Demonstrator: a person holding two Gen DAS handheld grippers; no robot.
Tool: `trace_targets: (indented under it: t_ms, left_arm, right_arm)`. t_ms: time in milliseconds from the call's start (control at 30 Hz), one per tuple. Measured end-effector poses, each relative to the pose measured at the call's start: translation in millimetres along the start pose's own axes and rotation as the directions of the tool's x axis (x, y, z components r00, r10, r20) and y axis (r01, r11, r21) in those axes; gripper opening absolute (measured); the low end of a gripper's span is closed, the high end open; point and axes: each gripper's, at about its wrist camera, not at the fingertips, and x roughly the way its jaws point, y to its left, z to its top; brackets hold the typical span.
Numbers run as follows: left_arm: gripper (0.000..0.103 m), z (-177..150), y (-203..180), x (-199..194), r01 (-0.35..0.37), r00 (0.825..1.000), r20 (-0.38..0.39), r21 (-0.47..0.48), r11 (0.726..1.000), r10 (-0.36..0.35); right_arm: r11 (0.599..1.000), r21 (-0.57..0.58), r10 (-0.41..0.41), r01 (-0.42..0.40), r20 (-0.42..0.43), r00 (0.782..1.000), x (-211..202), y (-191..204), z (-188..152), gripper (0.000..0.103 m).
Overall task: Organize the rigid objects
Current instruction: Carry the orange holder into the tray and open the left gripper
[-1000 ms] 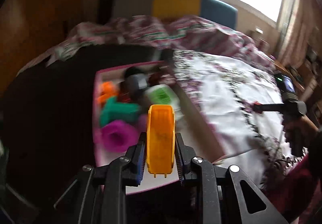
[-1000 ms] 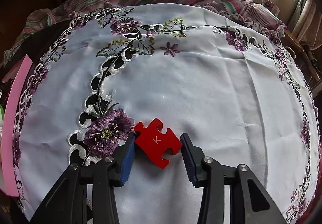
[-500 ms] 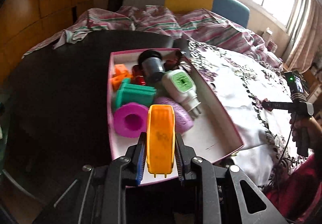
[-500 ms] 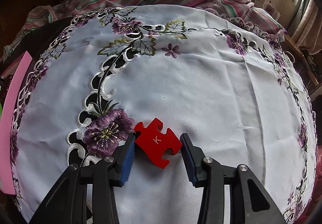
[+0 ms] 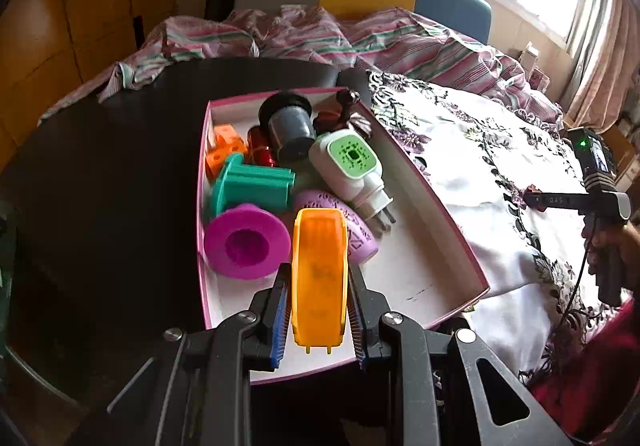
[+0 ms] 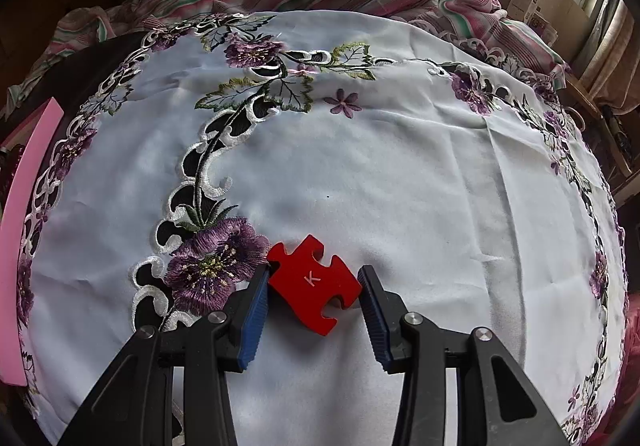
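Observation:
My left gripper (image 5: 318,270) is shut on an orange plastic piece (image 5: 318,246), which hangs over the near end of a pink-rimmed white box (image 5: 440,201). Inside the box lie a magenta cup (image 5: 244,246), a teal spool (image 5: 252,185), a white plug with a green face (image 5: 352,161), a dark cylinder (image 5: 290,125) and small orange blocks (image 5: 224,145). My right gripper (image 6: 314,276) is shut on a red puzzle piece marked K (image 6: 310,282), just above the white embroidered cloth (image 6: 380,165). The right gripper (image 5: 534,199) also shows at the right edge of the left wrist view.
The box stands on a dark round table (image 5: 100,165), with its right side along the edge of the cloth. Its pink wall (image 6: 24,226) shows at the left of the right wrist view. Striped bedding (image 5: 320,37) lies behind. A person's hand (image 5: 608,242) holds the right gripper.
The left gripper with the orange piece has swung over the box and sunk slightly, so the box now looks larger and sharper. The right gripper and the puzzle piece have stayed in place.

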Motion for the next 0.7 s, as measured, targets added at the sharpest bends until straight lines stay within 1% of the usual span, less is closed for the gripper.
trace_targets:
  t_ms: [167,267,333,400,500,567,633,700]
  left_arm:
    - [0.026,-4.0,23.9,-9.6,-0.021,1.000,0.007,-0.062,0.998,0.021]
    - [0.026,-8.1,33.9,-11.7,-0.014,1.000,0.009,-0.090,0.996,0.015]
    - [0.026,-8.1,31.3,-9.6,0.001,1.000,0.004,-0.082,0.997,-0.001]
    - [0.026,-6.1,19.9,-7.5,0.020,1.000,0.010,-0.050,0.999,-0.019]
    - [0.026,-1.5,8.4,5.0,0.071,0.997,-0.023,-0.060,0.996,-0.073]
    - [0.026,0.4,-1.1,12.1,0.044,0.999,-0.019,-0.029,0.999,-0.045]
    - [0.026,2.8,-0.3,19.1,0.056,0.998,-0.037,-0.053,0.997,-0.058]
    - [0.026,2.4,1.5,27.2,0.016,0.999,-0.045,-0.048,0.999,-0.018]
  right_arm:
    - [1.000,-0.003,-0.002,0.002,0.002,1.000,-0.3,0.2,-0.3,0.044]
    - [1.000,-0.005,-0.005,0.005,0.002,1.000,-0.4,0.5,-0.4,0.044]
    - [1.000,-0.011,-0.010,0.010,0.003,1.000,-0.7,1.4,-0.6,0.044]
    - [1.000,-0.012,-0.010,0.010,0.003,1.000,-0.6,1.5,-0.1,0.044]
    - [1.000,-0.013,-0.012,0.012,0.002,1.000,-0.8,1.7,0.2,0.044]
    - [1.000,-0.014,-0.012,0.012,0.002,1.000,-0.9,1.7,0.3,0.044]
    - [1.000,-0.016,-0.011,0.011,0.001,1.000,-0.8,1.7,0.5,0.044]
    - [1.000,-0.020,-0.013,0.013,0.000,1.000,-0.8,2.0,0.7,0.044]
